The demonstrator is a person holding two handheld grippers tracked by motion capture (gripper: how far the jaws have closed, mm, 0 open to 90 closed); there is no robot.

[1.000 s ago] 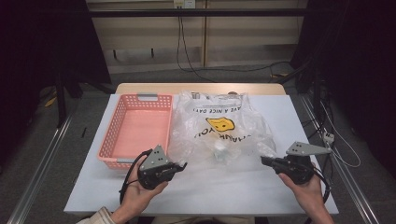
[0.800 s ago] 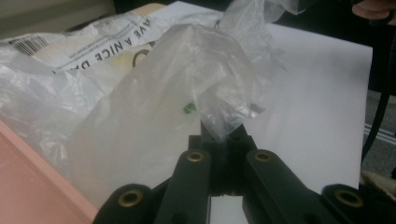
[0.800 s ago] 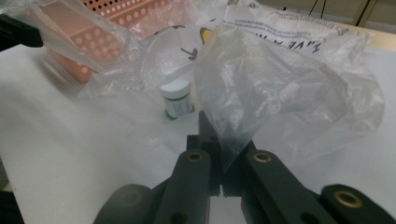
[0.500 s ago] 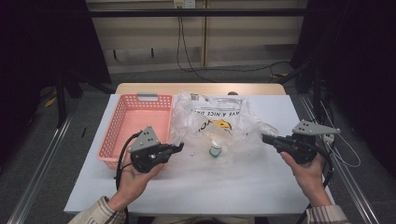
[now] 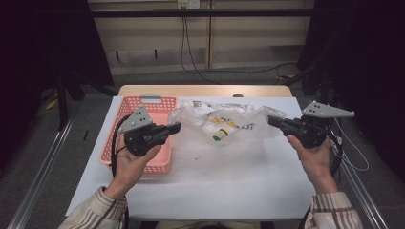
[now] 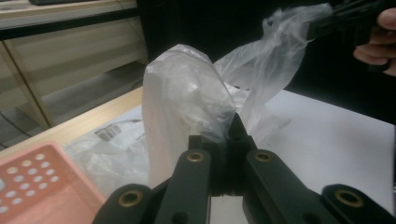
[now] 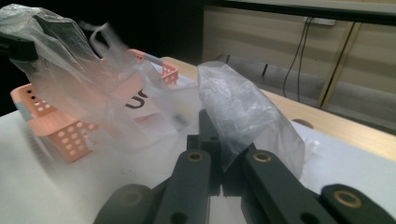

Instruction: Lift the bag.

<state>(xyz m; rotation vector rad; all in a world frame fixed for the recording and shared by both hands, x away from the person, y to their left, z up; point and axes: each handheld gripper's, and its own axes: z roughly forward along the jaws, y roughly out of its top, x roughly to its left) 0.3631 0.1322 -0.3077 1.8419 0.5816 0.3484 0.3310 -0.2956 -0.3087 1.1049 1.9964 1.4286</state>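
Over the middle of the white bench, in the high view, a clear plastic bag hangs stretched between two grippers. The left gripper, held in the person's left hand, sits at about nine o'clock from the bag, above the near edge of a pink basket. Its fingers are clamped together on the bag's left edge. The right gripper, held in the right hand, sits at three o'clock from the bag, with its fingers closed on the right edge. Something small with yellow and green on it shows inside the bag, along with printed lettering.

In the left gripper view, the left gripper pinches a bunched fold of the plastic bag, which rises toward twelve o'clock. The film runs on to two o'clock, where the right gripper grips it. A corner of the pink basket lies at eight o'clock.

In the right gripper view, the right gripper is shut on a fold of the plastic bag standing up at one o'clock. The bag stretches away to ten o'clock, to the left gripper, with the pink basket behind the film.
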